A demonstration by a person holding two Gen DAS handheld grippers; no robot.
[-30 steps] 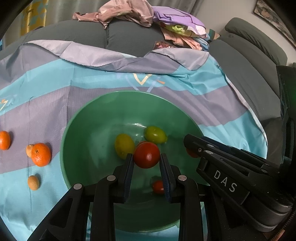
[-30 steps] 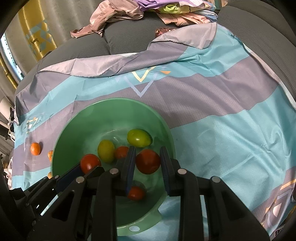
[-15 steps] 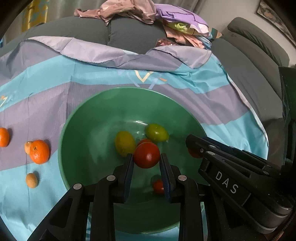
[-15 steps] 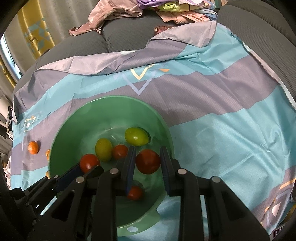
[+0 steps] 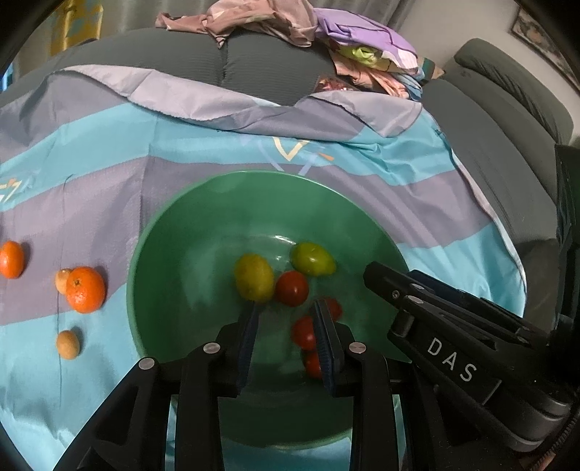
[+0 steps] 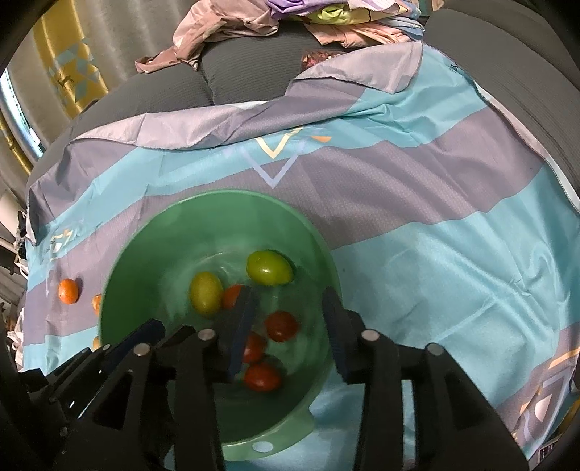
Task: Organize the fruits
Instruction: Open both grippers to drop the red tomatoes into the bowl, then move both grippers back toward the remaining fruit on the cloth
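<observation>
A green bowl (image 5: 188, 232) sits on a blue and grey cloth; it also shows in the right wrist view (image 6: 145, 253). In it lie a yellow fruit (image 5: 253, 277), a green fruit (image 5: 312, 258) and several red tomatoes (image 5: 291, 288). My left gripper (image 5: 286, 308) is open and empty above the bowl. My right gripper (image 6: 288, 295) is open and empty above the bowl, and its body shows in the left wrist view (image 5: 453, 347). The tomatoes (image 6: 282, 326) lie blurred below the right fingers.
Left of the bowl on the cloth lie two oranges (image 5: 85, 290) (image 5: 11, 259) and two small tan fruits (image 5: 67, 344) (image 5: 61, 279). An orange (image 6: 68, 290) also shows in the right wrist view. A grey sofa (image 5: 253, 65) with piled clothes (image 5: 290, 21) stands behind.
Both grippers have opened and let go of their red tomatoes, which have dropped into the bowl among the other fruit.
</observation>
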